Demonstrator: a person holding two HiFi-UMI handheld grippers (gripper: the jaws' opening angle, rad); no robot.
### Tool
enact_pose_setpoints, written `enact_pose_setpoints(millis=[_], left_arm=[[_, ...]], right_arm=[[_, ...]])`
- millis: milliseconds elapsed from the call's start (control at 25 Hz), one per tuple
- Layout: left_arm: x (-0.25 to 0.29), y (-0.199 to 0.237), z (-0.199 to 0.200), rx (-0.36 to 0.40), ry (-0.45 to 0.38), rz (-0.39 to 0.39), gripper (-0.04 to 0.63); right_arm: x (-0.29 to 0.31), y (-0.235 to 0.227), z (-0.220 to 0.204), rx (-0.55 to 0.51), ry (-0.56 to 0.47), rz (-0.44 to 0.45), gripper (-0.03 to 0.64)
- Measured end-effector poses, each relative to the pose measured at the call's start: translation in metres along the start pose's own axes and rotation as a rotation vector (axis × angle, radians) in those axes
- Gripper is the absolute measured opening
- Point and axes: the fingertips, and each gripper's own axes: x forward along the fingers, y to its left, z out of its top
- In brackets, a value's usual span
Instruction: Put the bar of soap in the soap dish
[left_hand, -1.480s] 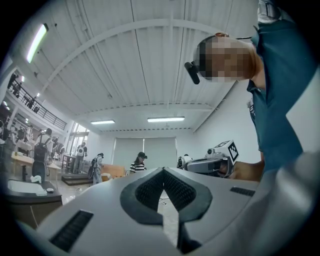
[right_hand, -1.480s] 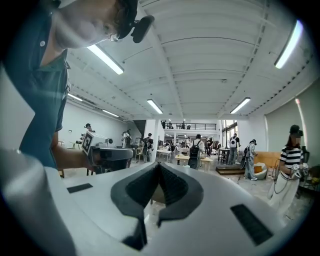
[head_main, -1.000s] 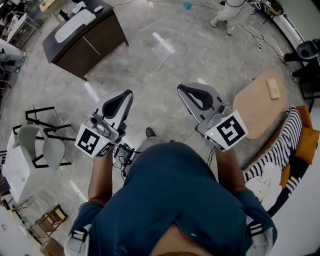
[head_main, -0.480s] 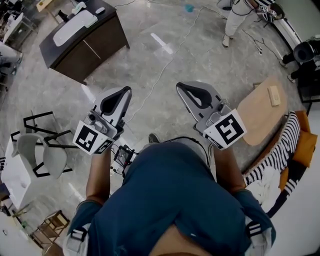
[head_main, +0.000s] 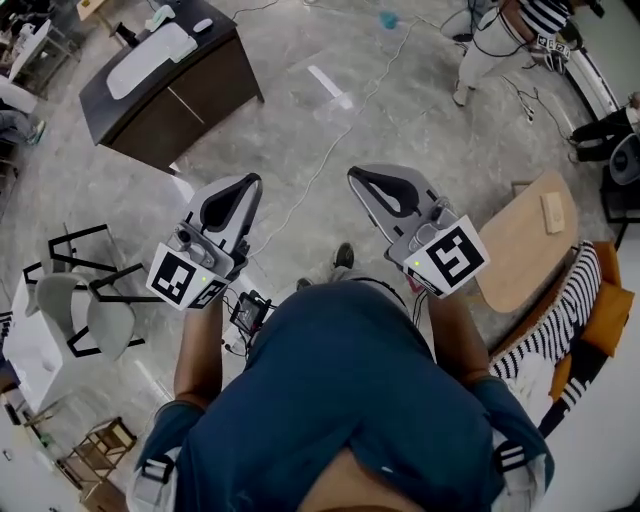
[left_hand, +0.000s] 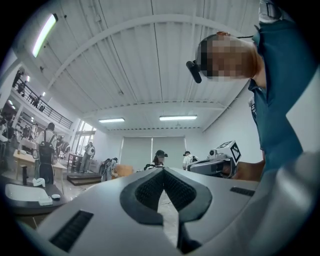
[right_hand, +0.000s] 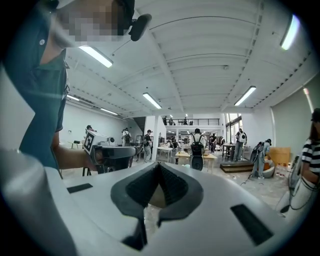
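Observation:
I see no soap dish in any view. A small pale block (head_main: 552, 212) lies on a light wooden table (head_main: 520, 250) at the right; I cannot tell whether it is the soap. My left gripper (head_main: 252, 182) and right gripper (head_main: 356, 176) are held side by side at chest height over the grey stone floor, pointing ahead. In the left gripper view the left gripper (left_hand: 163, 170) has its jaws closed tip to tip with nothing between them. The right gripper (right_hand: 159, 164) looks the same in its own view, shut and empty.
A dark desk (head_main: 170, 85) stands at the upper left, and grey chairs (head_main: 85, 290) at the left. A thin cable (head_main: 330, 150) runs across the floor ahead. A person (head_main: 510, 30) stands at the top right. Striped cloth (head_main: 560, 310) lies beside the wooden table.
The floor, desk and wooden table have slid a little in the head view as I walk. Both grippers keep their pose and stay shut. The person at the top right has shifted rightward.

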Motion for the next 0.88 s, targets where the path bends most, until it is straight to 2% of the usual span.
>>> enact_pose_setpoints(millis=[400, 640, 880], left_arm=[[0.075, 0.030, 0.000, 0.043, -0.012, 0.079, 0.003], [0.096, 0.053, -0.011, 0.032, 0.018, 0.114, 0.003], [0.105, 0.095, -0.019, 0.017, 0.019, 0.128, 0.003]], right_arm=[[0.015, -0.085, -0.004, -0.009, -0.029, 0.090, 0.014], [0.034, -0.119, -0.010, 0.007, -0.035, 0.116, 0.014], [0.071, -0.141, -0.020, 0.016, -0.021, 0.122, 0.014]])
